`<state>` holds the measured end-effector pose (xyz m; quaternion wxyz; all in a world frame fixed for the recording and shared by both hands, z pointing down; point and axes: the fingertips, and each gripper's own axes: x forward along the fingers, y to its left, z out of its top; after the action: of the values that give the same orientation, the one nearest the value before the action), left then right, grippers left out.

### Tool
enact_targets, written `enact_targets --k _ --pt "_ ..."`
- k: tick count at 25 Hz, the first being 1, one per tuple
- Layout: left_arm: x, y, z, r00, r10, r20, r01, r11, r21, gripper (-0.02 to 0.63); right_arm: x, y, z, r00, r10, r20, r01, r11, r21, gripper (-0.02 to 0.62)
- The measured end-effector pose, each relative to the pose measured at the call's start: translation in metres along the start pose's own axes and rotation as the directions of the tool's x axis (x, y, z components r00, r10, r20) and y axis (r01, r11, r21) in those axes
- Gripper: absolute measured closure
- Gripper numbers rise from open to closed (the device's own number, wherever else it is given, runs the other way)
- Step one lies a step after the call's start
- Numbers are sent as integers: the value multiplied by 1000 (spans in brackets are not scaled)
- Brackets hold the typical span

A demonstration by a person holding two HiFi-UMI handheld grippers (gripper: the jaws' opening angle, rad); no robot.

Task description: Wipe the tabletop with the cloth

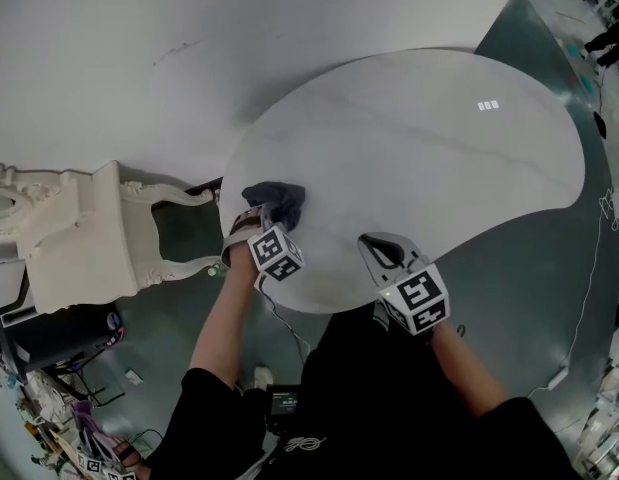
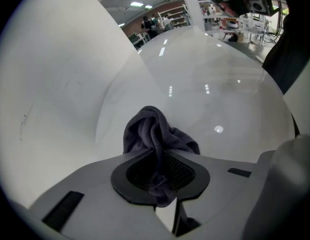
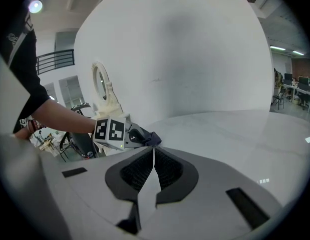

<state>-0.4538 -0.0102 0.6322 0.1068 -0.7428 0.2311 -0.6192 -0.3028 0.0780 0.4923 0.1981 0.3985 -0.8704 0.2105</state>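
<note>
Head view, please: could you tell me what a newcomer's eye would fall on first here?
The dark grey cloth stands out most, bunched on the pale glossy tabletop near its left edge and clamped in the left gripper. The right gripper is shut and empty at the table's near edge. Left of the table stands an ornate cream furniture piece.

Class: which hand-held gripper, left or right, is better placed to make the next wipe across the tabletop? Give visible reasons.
Left. The left hand-held gripper is shut on the cloth, which rests on the tabletop. The right hand-held gripper is shut and empty, apart from the cloth.
</note>
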Motion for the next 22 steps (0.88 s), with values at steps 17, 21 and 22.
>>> enact_targets --k 17,21,22 --pt "-47 -130 24 999 -12 -50 9 999 -42 555 -84 8 -47 999 9 51 -9 1000 -8 581" --pt "-56 -157 29 997 -17 -71 14 999 -53 555 -112 4 -64 998 -7 70 6 1000 10 581" --pt "-58 -163 32 997 -24 -77 19 998 -57 555 -120 3 -68 997 -11 73 10 1000 13 581"
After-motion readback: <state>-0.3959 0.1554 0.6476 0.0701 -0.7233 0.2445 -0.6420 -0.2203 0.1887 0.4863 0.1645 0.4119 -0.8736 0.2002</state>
